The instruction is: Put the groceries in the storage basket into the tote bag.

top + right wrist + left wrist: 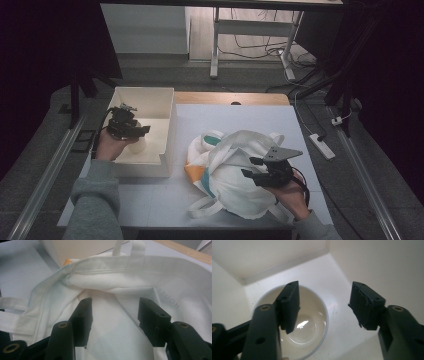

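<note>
Left hand-held gripper (131, 126) hangs inside the white box (167, 125) at the tabletop's far-left corner, jaws apart, one jaw over a white bowl (312, 325) just below; bowl upright, mouth up, round, no long axis. Right hand-held gripper (257, 170), jaws apart, empty, faces the tote bag (235, 175) mouth near the front edge.

The bowl (308, 325) is cut by the bottom edge in the left gripper view and part hidden by a jaw; printing on the bag (172, 298) is too faint to read fully
</note>
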Demonstrator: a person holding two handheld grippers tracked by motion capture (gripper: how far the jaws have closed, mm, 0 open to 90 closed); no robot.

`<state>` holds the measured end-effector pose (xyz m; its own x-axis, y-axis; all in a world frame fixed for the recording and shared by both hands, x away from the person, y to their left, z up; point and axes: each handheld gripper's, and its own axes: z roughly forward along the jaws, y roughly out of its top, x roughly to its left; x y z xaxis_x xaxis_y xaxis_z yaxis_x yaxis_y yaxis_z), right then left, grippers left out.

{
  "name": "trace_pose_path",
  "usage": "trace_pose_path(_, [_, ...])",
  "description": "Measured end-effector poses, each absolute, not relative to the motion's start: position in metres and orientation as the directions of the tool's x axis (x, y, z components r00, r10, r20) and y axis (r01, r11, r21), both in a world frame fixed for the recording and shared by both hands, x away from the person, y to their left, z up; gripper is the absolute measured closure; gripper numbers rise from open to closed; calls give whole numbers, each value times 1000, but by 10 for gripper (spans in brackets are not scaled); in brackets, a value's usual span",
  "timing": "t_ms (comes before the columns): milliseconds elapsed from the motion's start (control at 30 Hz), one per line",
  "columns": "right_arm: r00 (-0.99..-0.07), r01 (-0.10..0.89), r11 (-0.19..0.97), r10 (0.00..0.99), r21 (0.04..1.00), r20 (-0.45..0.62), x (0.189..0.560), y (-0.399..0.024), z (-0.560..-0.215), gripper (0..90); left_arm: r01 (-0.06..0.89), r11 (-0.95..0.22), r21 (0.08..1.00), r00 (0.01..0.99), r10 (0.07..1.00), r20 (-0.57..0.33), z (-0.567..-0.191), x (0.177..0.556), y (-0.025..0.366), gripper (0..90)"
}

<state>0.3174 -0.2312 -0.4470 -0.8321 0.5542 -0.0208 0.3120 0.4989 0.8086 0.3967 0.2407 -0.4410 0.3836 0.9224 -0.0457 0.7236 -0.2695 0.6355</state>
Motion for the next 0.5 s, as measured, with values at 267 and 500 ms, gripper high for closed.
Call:
trace_pose_path(267, [-833, 312, 500, 553, 808, -21, 317, -231, -448, 455, 764, -266, 588, 359, 932, -44, -448, 401, 242, 699])
trace_pose_path(500, [-834, 314, 503, 552, 805, -20, 318, -230, -449, 454, 772, -252, 583, 344, 937, -51, -448, 401, 244, 834])
